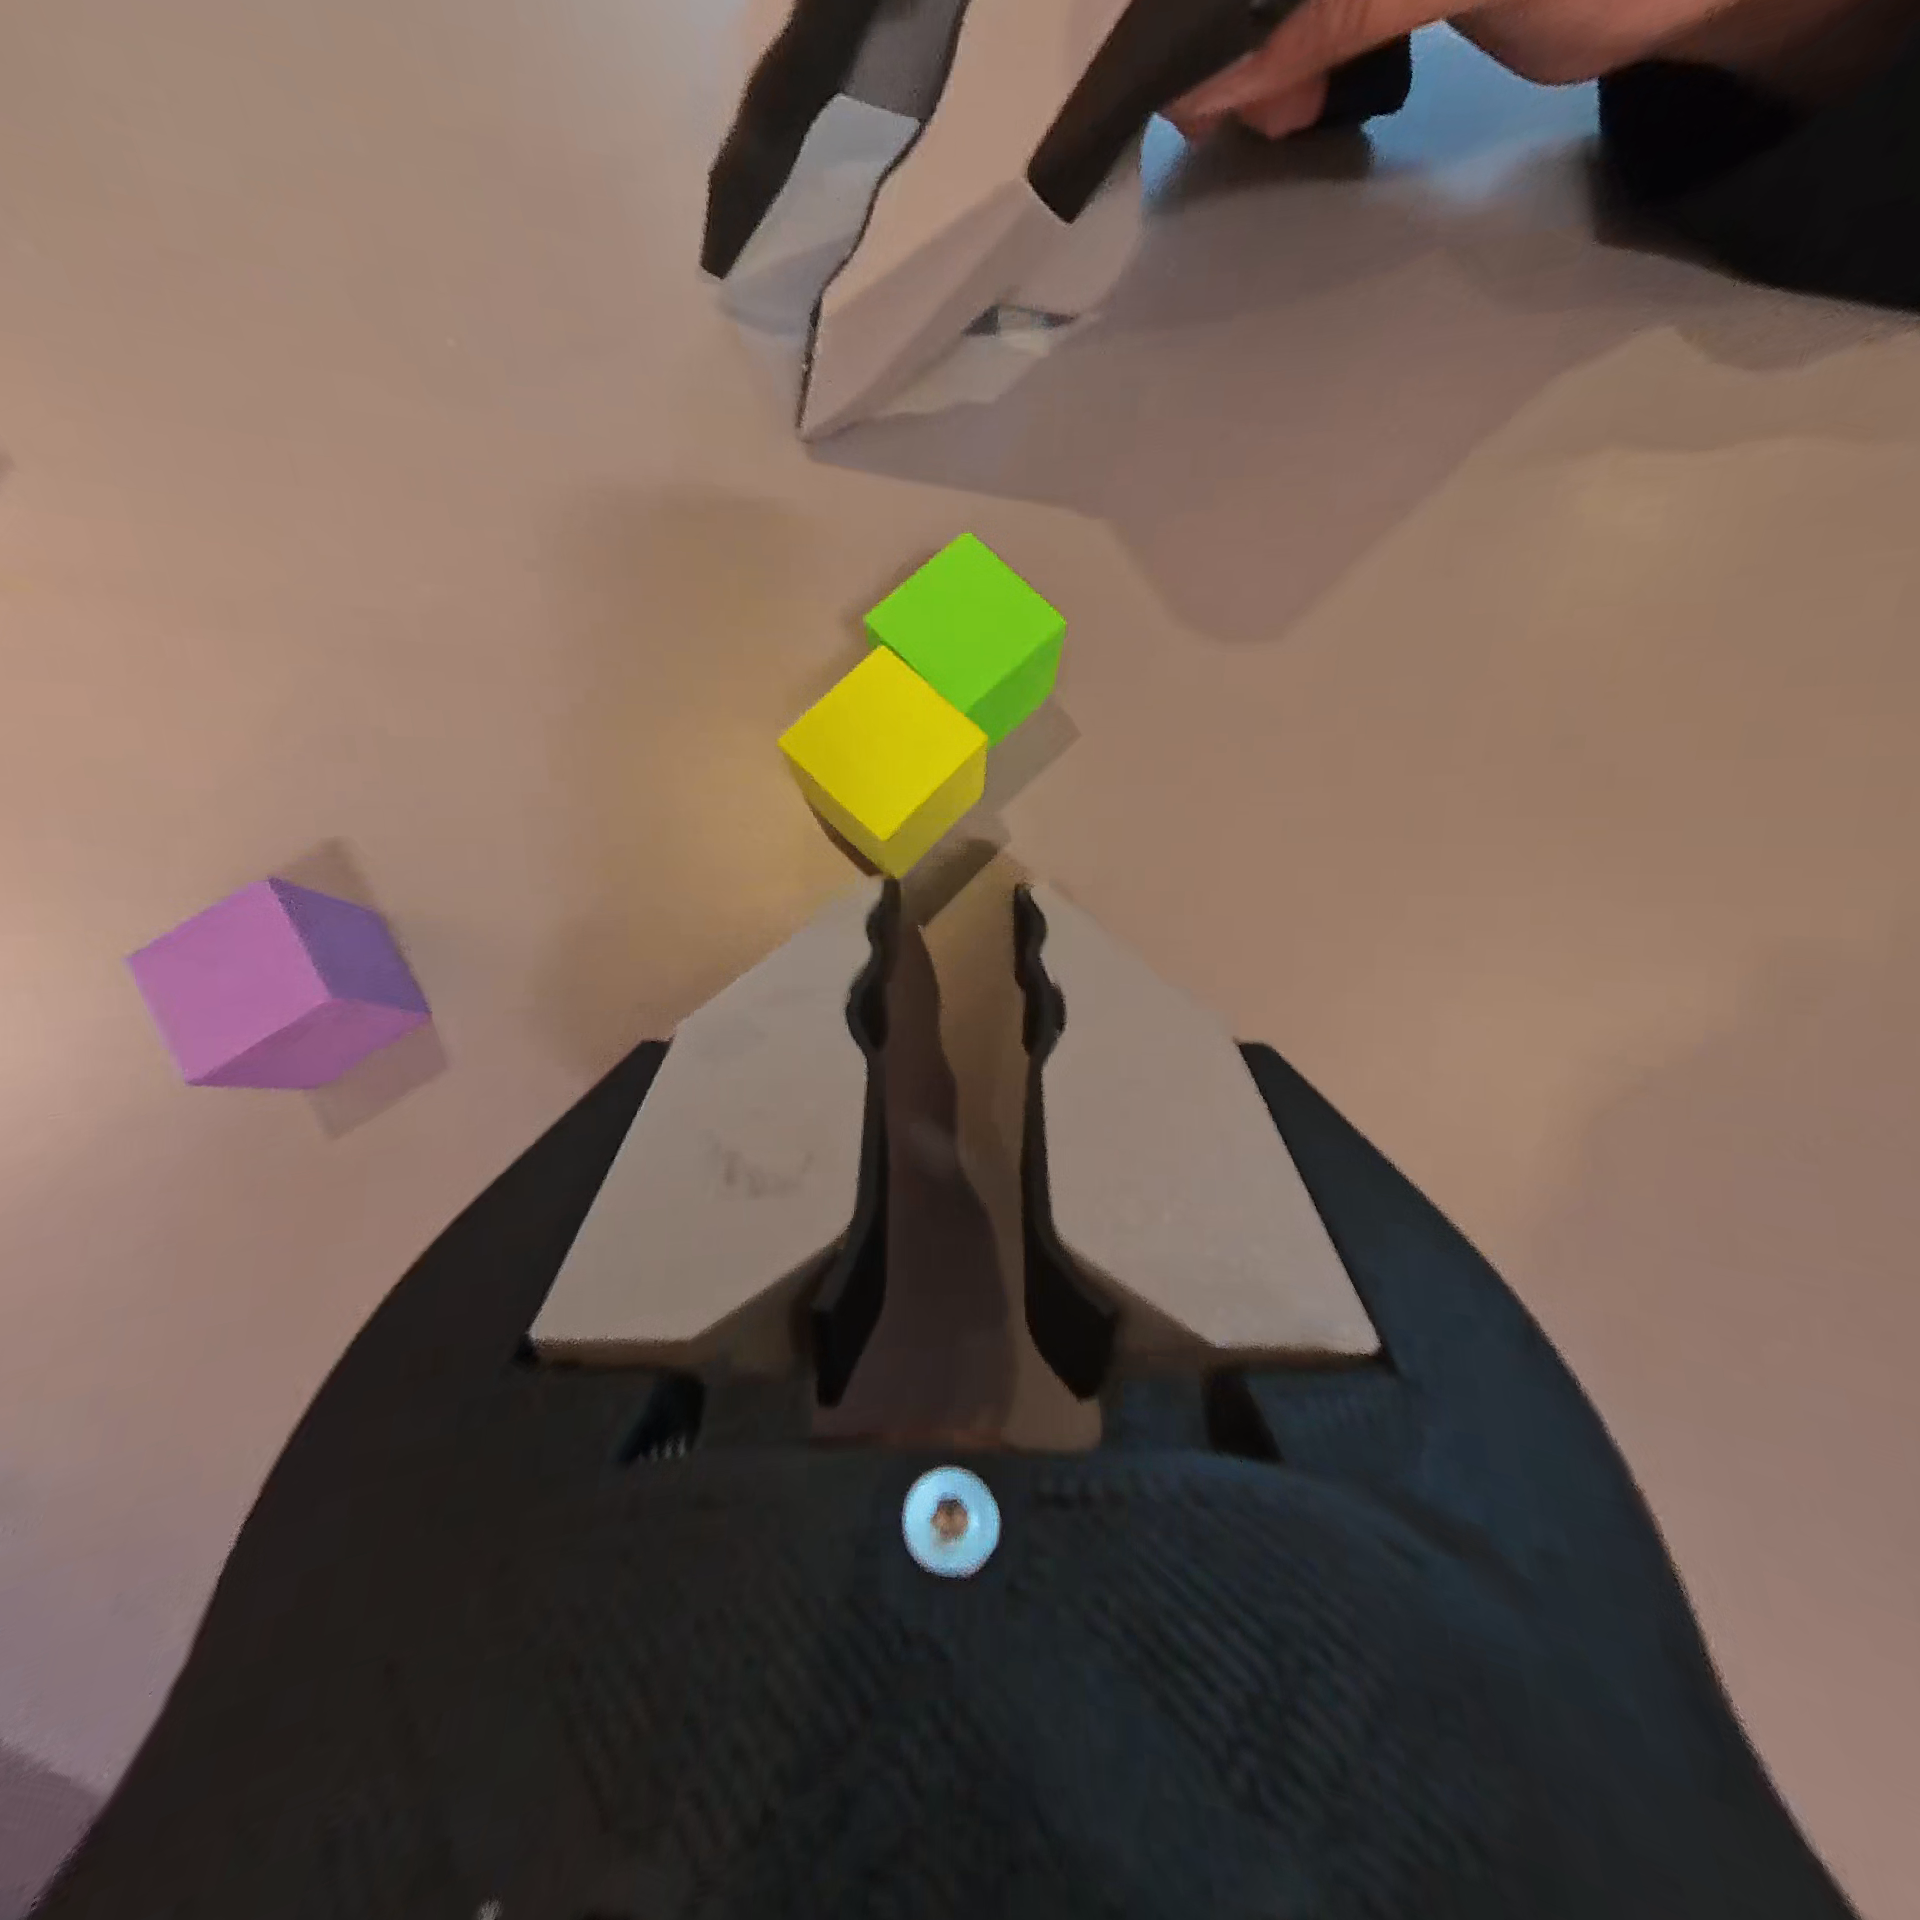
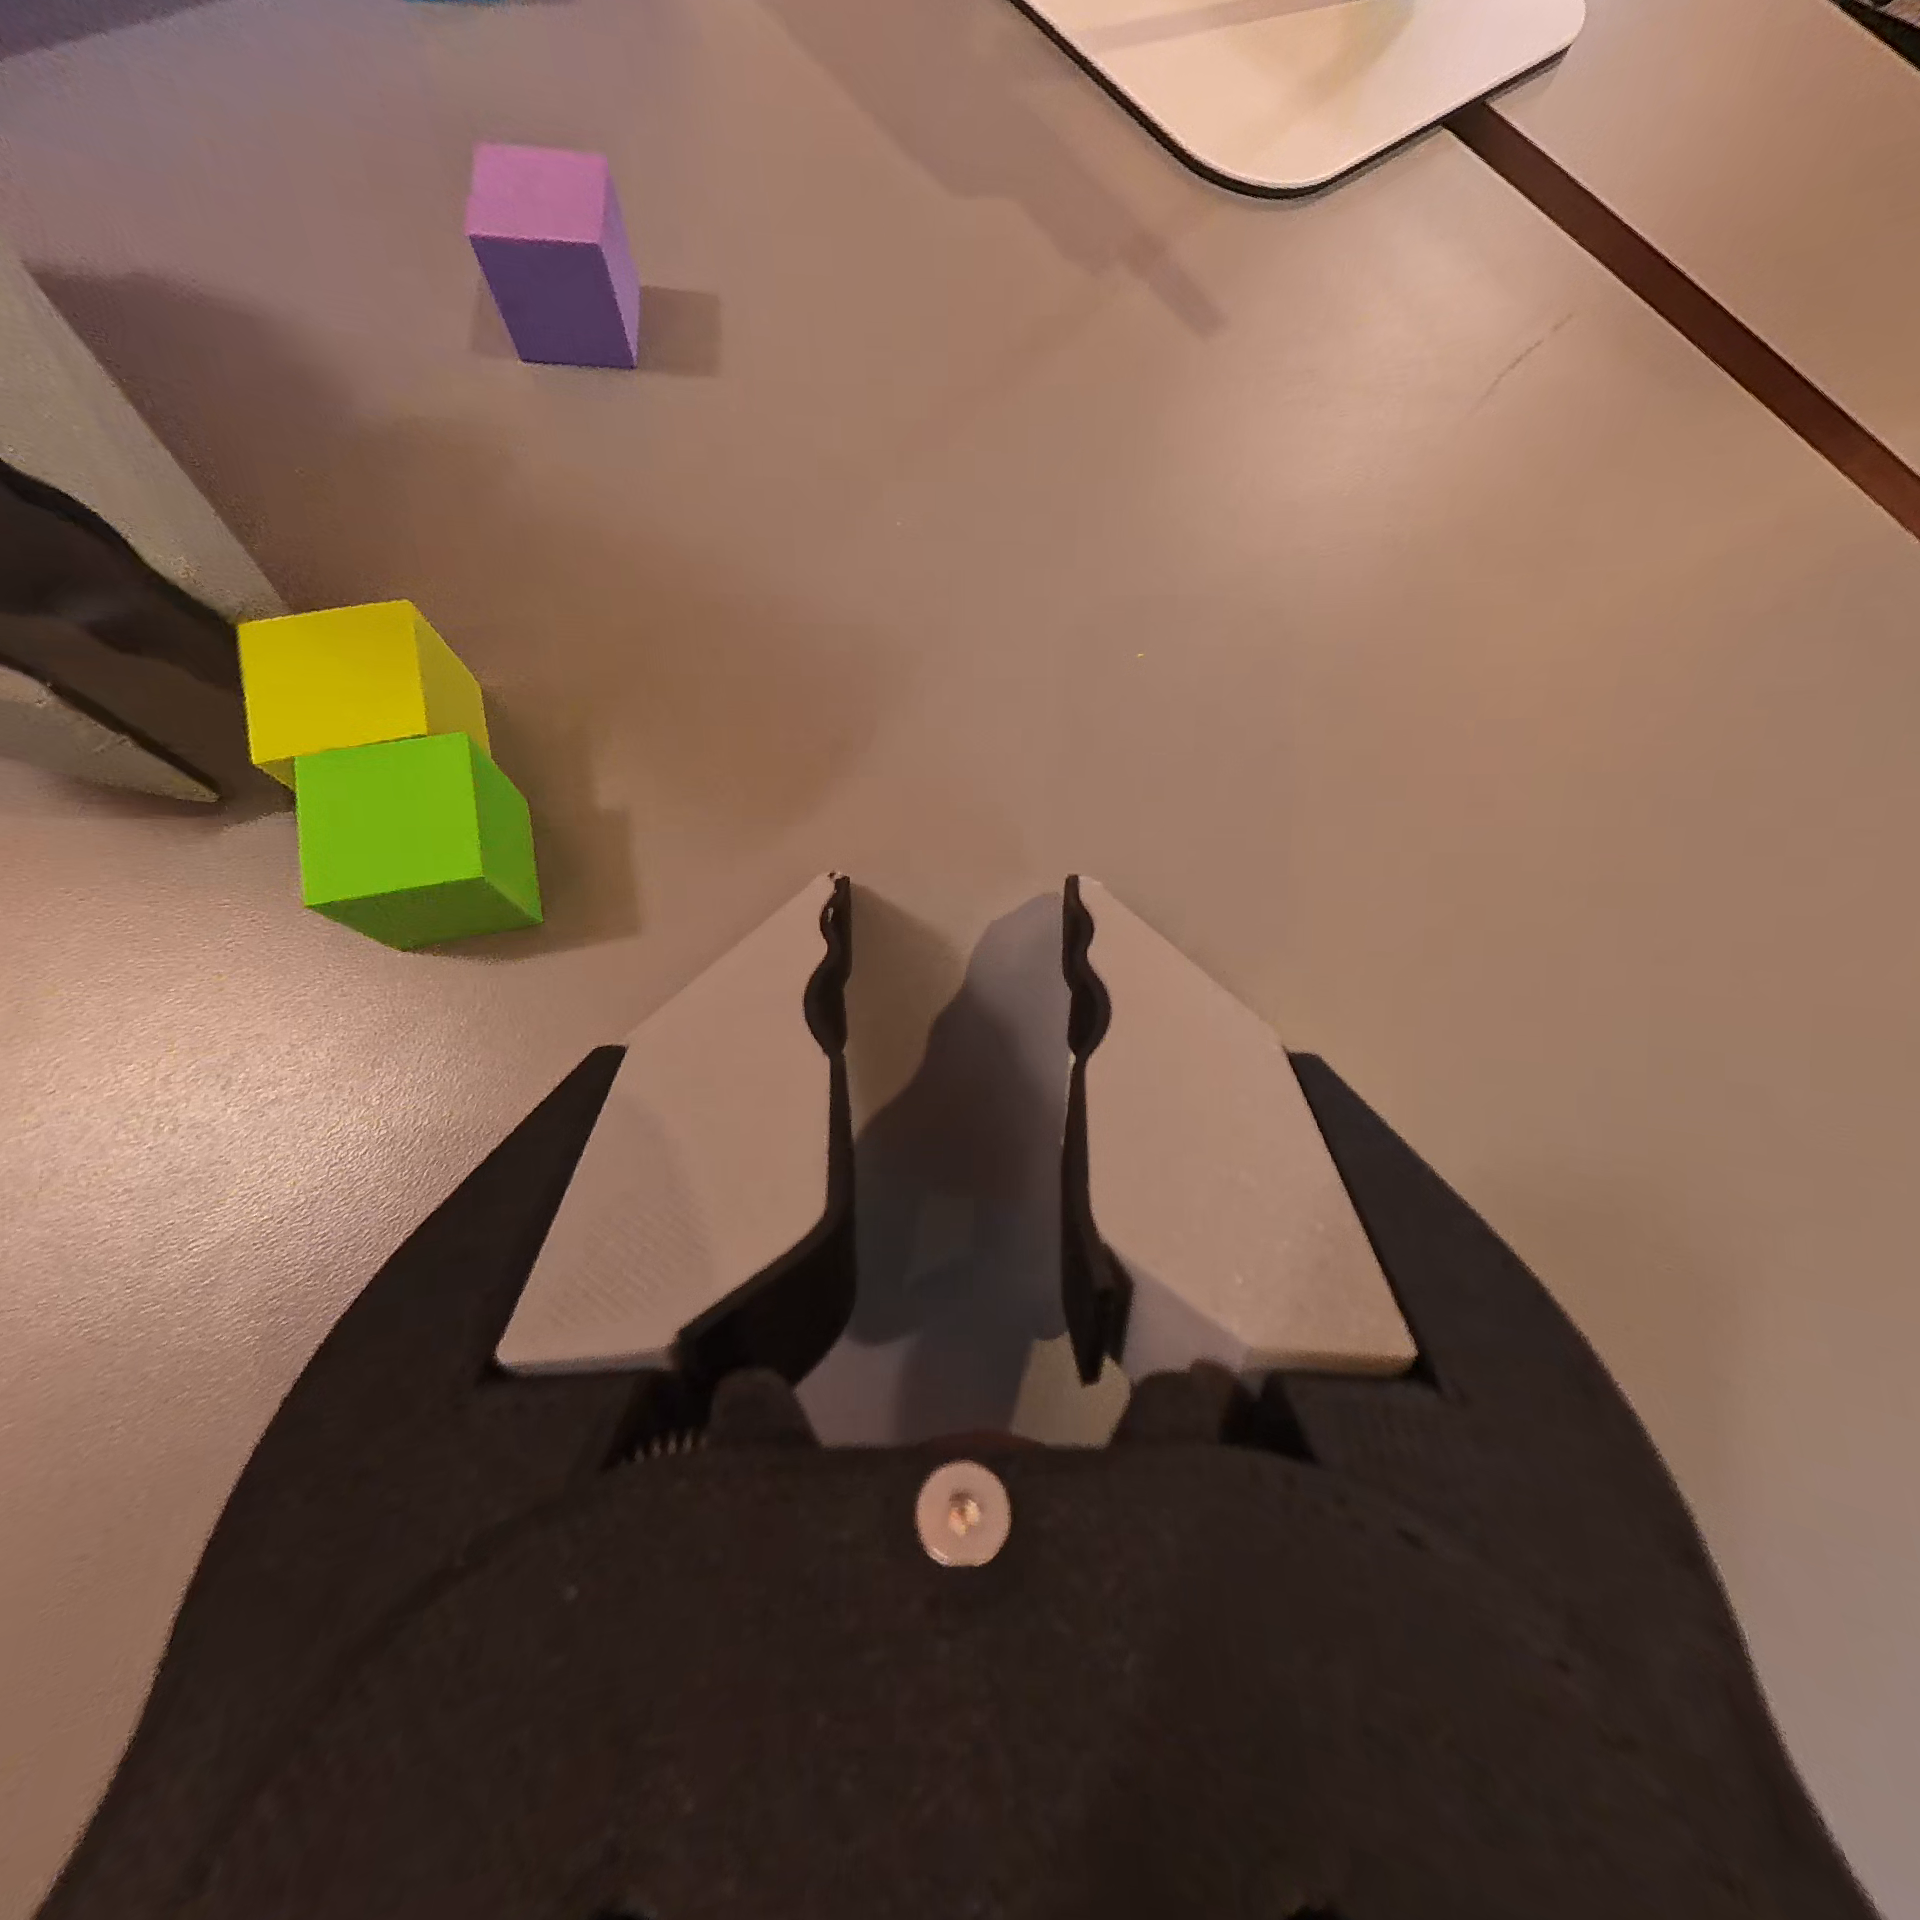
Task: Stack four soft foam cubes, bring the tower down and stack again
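A yellow cube and a green cube sit touching on the tan table, and both show in the right wrist view as yellow and green. A dark sliver shows under the yellow cube's near edge; I cannot tell what it is. A purple cube stands apart to the left, far in the right wrist view. My left gripper is narrowly open and empty, its tips just short of the yellow cube. My right gripper is open and empty over bare table, beyond the cubes in the left wrist view.
A white flat slab with rounded corners lies at the far right. A dark seam crosses the table near it. A hand holds the right gripper. The left gripper's finger shows beside the yellow cube.
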`<control>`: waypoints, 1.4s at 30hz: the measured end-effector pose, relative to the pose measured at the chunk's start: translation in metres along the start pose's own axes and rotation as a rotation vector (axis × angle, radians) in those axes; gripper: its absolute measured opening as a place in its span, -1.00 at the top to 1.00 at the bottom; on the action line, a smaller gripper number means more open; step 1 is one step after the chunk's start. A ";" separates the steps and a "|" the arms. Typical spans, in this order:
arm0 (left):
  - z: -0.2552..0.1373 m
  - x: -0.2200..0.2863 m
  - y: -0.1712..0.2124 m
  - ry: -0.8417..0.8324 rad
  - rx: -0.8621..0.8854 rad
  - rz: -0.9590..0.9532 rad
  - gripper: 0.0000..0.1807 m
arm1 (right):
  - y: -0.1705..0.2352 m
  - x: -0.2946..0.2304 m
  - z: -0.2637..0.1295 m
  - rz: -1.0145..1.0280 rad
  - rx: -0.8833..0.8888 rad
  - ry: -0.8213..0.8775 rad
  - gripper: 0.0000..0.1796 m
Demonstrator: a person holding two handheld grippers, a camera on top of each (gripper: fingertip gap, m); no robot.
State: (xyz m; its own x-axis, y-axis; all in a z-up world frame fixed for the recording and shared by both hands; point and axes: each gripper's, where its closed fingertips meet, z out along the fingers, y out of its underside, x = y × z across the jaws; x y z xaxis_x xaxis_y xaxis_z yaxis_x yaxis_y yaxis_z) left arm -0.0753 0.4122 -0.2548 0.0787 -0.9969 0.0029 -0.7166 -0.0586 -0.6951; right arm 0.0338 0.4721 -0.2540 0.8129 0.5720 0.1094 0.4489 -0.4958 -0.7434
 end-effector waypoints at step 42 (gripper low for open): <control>0.009 0.001 -0.012 -0.035 0.039 0.108 0.71 | 0.000 -0.005 0.000 -0.009 0.002 -0.036 0.60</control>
State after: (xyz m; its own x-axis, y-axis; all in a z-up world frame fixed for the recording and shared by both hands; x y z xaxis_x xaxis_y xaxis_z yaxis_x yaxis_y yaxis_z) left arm -0.0603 0.4127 -0.2533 0.0268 -0.9948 -0.0985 -0.6948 0.0523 -0.7173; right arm 0.0293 0.4695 -0.2545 0.7948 0.5999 0.0920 0.4556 -0.4895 -0.7435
